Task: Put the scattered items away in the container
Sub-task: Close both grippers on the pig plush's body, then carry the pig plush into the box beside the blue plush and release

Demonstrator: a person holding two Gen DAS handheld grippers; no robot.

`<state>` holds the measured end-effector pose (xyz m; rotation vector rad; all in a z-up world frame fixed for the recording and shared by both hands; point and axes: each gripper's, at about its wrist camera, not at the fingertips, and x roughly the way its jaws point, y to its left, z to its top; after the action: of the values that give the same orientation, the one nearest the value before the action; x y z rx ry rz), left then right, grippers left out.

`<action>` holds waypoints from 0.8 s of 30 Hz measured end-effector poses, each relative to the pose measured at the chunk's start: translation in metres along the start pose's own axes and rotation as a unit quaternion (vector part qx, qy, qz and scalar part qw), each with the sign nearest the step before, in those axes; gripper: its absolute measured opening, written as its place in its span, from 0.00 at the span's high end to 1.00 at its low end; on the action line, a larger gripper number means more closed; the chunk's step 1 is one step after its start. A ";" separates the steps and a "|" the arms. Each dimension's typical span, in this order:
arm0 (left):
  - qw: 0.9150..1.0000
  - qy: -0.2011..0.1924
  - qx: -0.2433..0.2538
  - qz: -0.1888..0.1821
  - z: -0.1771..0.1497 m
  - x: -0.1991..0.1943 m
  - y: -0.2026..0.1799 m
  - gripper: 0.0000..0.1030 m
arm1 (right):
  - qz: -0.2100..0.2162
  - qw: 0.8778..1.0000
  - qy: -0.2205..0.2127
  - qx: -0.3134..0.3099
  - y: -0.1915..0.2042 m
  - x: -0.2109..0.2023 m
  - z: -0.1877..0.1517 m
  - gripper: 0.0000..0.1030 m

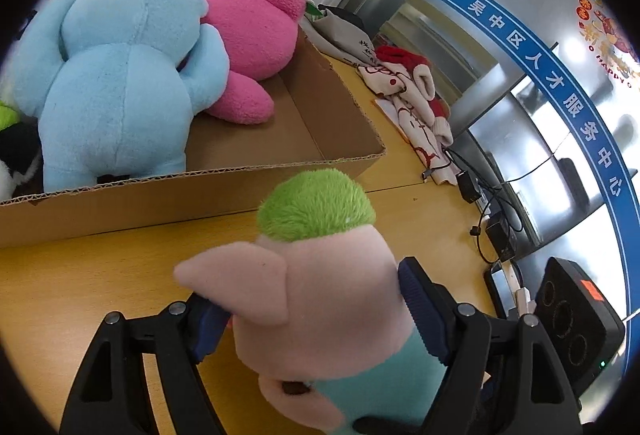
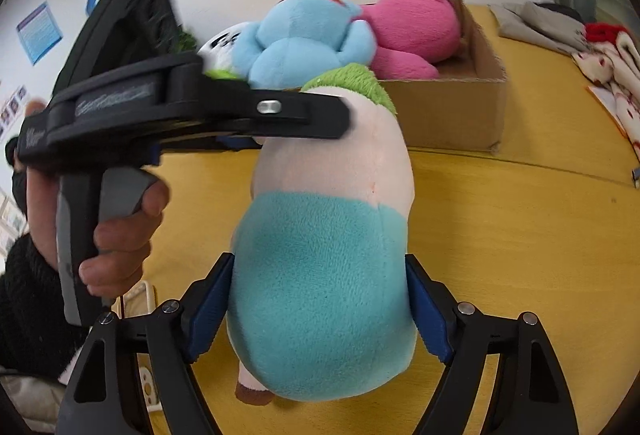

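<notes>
Both the left tongs and right tongs are clamping the pig plush just short of the box, carrying it; next they should be lifting it over the box's near wall.

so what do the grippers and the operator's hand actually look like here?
Both grippers, left and right, are black plastic with triangular cut-outs, silver pivot pins and ribbed blue pads. Seen from the right wrist, the left one has a pistol handle with a grey trigger, embossed lettering too blurred to read, and a black block on top. The bare hand wears a fuzzy black sleeve. No cables visible.
</notes>
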<state>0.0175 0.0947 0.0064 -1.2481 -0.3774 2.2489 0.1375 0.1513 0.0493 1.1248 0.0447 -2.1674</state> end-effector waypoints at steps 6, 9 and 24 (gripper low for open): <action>1.000 0.007 0.016 0.004 0.000 0.001 0.001 0.30 | 0.010 1.000 0.004 0.022 -0.009 -0.001 0.000 0.11; 1.000 0.008 0.016 0.002 -0.001 -0.002 0.003 0.31 | 0.016 0.999 0.010 0.030 -0.010 -0.001 -0.003 0.09; 0.998 -0.013 0.055 0.016 -0.002 -0.023 -0.015 0.35 | 0.035 0.999 0.002 0.028 -0.006 -0.007 -0.007 0.22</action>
<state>0.0333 0.0935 0.0286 -1.1757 -0.2408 2.2822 0.1417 0.1620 0.0489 1.1456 -0.0541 -2.1154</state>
